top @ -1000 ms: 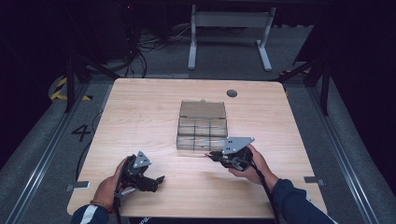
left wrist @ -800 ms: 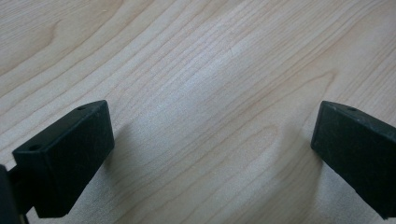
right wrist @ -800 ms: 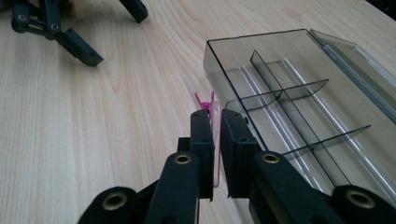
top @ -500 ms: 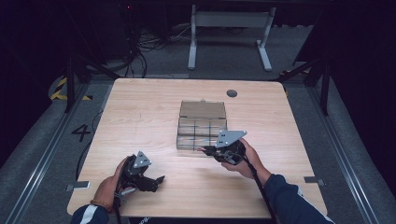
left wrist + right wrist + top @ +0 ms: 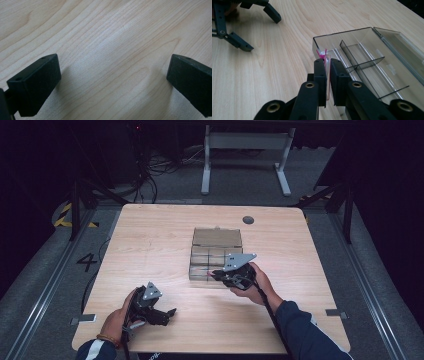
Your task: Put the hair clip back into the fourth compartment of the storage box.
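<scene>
One pink clip (image 5: 323, 58) pinched in right tongs (image 5: 326, 63) over one clear divided box (image 5: 372, 62); left tongs (image 5: 113, 80) wide.

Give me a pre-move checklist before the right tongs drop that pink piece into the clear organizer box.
1. Grip: right tongs shut on the thin pink piece: ok.
2. Position: piece at the near corner of the clear organizer box, above its rim: ok.
3. Lid: hinged open, compartments exposed: ok.
4. Target compartment free: the ones in sight look empty, but through clear plastic: cannot tell.
5. Left tongs open, resting apart from the box on the table: ok.
6. Box held steady: nothing braces it: not ok.
</scene>
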The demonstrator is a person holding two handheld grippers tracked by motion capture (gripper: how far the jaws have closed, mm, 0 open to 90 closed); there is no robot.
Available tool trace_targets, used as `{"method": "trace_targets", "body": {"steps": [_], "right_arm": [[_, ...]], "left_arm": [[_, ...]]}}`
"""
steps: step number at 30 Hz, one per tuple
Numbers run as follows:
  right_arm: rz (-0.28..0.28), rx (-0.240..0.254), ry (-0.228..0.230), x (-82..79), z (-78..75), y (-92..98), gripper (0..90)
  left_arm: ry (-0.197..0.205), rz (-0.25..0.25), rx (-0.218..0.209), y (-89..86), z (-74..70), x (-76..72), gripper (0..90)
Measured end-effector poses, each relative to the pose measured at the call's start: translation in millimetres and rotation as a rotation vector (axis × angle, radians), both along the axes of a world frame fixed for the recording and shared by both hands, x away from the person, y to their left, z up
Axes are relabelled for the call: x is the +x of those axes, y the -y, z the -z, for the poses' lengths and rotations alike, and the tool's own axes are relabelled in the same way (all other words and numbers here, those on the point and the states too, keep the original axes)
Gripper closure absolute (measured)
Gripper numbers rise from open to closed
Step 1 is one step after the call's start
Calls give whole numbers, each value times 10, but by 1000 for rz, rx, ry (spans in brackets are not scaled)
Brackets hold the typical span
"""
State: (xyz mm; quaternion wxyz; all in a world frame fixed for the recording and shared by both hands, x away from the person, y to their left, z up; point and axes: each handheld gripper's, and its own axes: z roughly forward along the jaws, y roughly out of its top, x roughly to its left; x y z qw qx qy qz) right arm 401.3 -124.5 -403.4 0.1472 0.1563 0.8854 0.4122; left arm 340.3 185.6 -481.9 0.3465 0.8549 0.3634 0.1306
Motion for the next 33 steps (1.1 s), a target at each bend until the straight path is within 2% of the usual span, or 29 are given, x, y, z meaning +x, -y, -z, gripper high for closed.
{"method": "trace_targets", "body": {"steps": [3, 18, 28, 33], "right_arm": [[2, 10, -4, 39, -23, -48, 849], [24, 0, -25, 250, -26, -213, 848], [34, -21, -34, 374, -1, -305, 848], [40, -31, -55, 435, 46, -352, 849]], "left_arm": [[0, 0, 0, 0, 0, 0, 0], [0, 0, 0, 0, 0, 0, 0], [0, 0, 0, 0, 0, 0, 0], [0, 0, 0, 0, 0, 0, 0]]}}
